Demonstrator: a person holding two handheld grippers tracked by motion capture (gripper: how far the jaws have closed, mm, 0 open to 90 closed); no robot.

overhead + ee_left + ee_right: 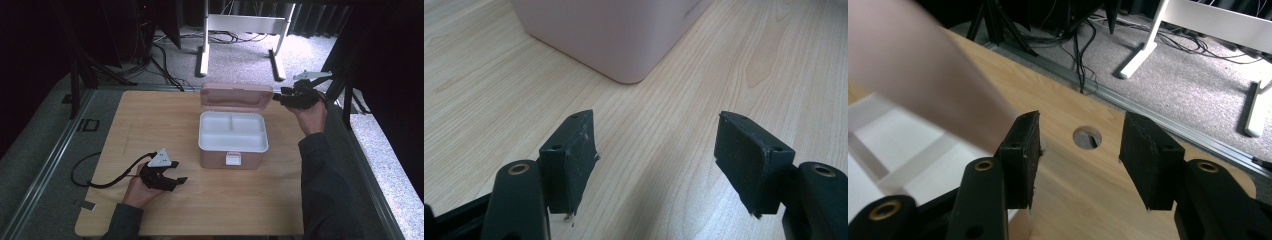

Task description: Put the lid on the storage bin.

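1. Pink storage box (pixel 232 145): stands mid-tabletop (pixel 150 115), open. White inner tray (pixel 233 131) exposed, with compartments that look bare. White latch (pixel 232 159) on the wall facing me. Long axis runs side to side across my view.

2. Box lid (pixel 236 97): raised upright along the box's far edge, its right-hand corner just beside my right claw.

3. Right claw (pixel 280 98): held above the tabletop at the lid's right end, pointing left toward it. Jaws parted, nothing between them; in the right gripper view the pink lid (pixel 923 80) lies blurred to the left of the claw (pixel 1080 150), outside the gap. Released.

4. Left claw (pixel 176 181): rests low on the tabletop, near the box's front-left corner. Jaws spread wide with bare wood between; in the left gripper view the box's rounded corner (pixel 614 35) lies ahead of the claw (pixel 656 150), apart from it. Released.

5. Governing relation: the lid lies left of my right claw, its length running away from the fingertips. The right hand is far nearer the lid than the left; I judge any move on the lid falls to it.
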